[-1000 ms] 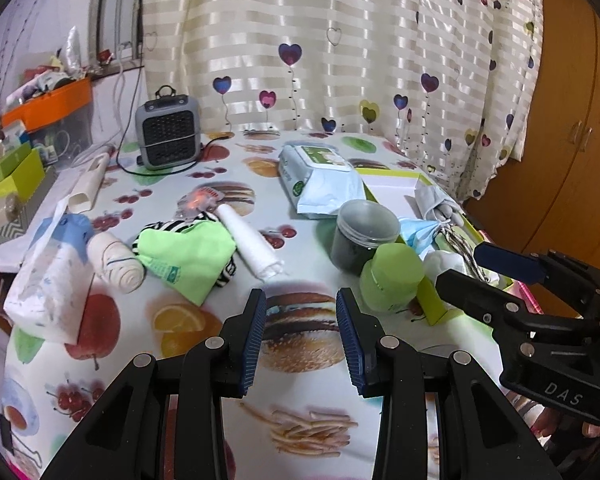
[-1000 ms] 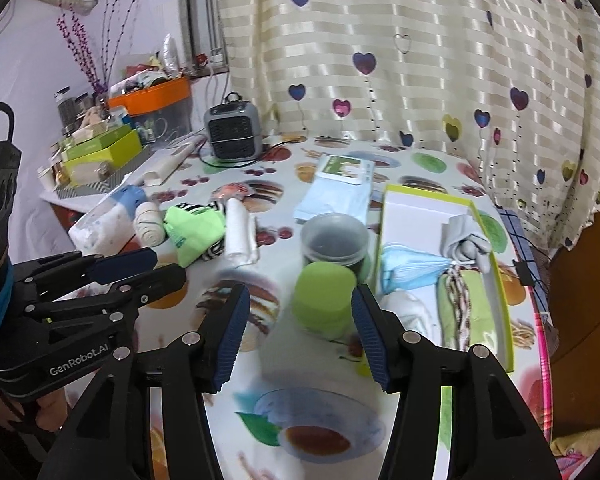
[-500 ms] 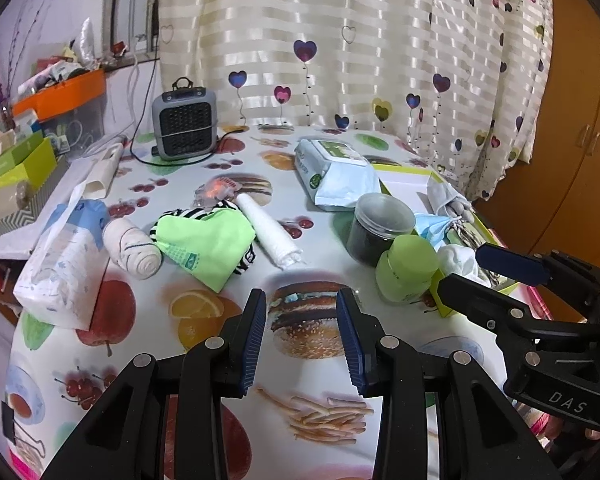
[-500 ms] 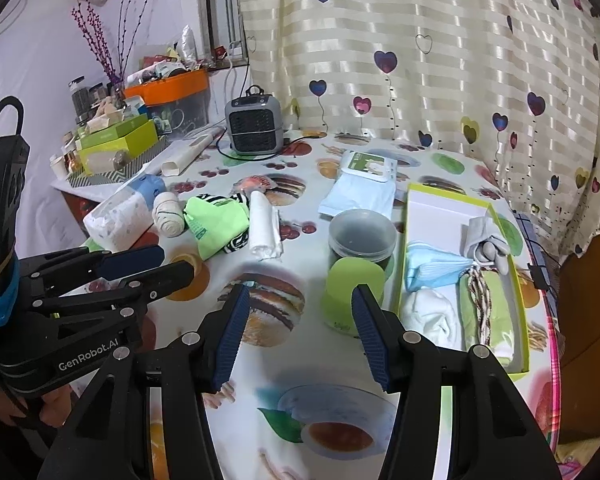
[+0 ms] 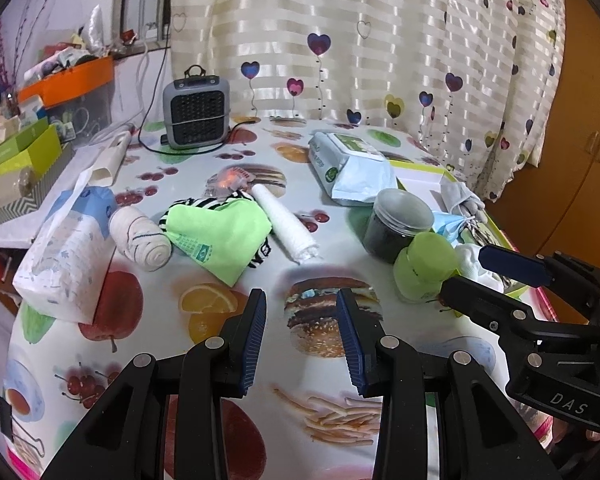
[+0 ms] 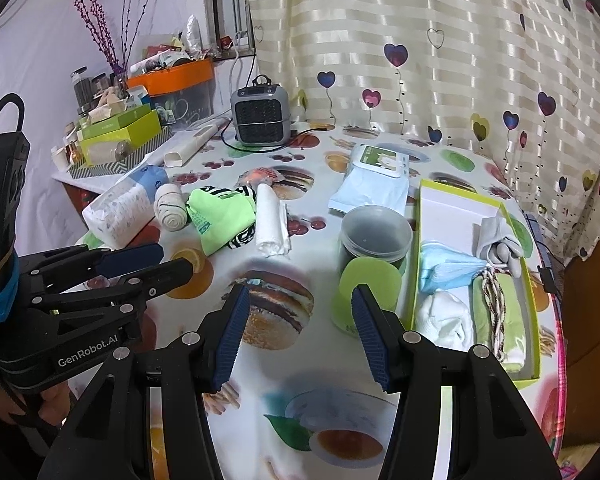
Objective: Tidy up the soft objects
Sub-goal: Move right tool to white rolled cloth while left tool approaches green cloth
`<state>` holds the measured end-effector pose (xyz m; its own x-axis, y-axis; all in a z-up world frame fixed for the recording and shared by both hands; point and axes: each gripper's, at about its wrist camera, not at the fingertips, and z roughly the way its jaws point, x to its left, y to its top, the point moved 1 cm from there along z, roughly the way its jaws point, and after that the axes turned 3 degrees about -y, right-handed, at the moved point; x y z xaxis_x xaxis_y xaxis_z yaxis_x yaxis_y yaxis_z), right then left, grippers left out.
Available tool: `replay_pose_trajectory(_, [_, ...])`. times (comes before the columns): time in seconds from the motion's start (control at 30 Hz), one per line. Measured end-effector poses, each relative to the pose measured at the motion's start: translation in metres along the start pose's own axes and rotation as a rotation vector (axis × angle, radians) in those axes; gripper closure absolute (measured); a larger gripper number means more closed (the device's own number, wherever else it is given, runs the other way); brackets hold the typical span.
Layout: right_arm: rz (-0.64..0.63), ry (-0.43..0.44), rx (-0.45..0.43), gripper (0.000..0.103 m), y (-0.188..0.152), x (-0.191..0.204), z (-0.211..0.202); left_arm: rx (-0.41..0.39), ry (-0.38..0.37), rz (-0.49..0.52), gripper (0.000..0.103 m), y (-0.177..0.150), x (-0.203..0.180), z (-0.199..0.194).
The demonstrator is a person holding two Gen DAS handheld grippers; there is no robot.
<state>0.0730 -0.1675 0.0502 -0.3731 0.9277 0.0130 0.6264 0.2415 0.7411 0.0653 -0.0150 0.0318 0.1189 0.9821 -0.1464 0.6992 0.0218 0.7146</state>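
Note:
A green cloth lies over a striped cloth mid-table, beside a rolled bandage and a white rolled cloth; the green cloth also shows in the right wrist view. A lime tray at the right holds a blue mask, a grey cloth, a white sock and a green towel. My left gripper is open and empty above the table's near part. My right gripper is open and empty, near a green-lidded jar.
A dark plastic jar, a wet-wipes pack, a tissue pack and a small grey heater stand on the fruit-print tablecloth. Boxes crowd a side shelf at the left. A curtain hangs behind.
Both grippers have pulled back and risen a little from the table; the objects look farther away. Nothing was taken hold of.

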Motion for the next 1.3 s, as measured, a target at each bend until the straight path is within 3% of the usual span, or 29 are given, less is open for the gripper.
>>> replay_pose_trajectory(1.3, [-0.047, 0.072, 0.062, 0.049, 0.018, 0.018, 0.061, 0.034, 0.053, -0.097, 0.068, 0.007, 0.056, 0.033])
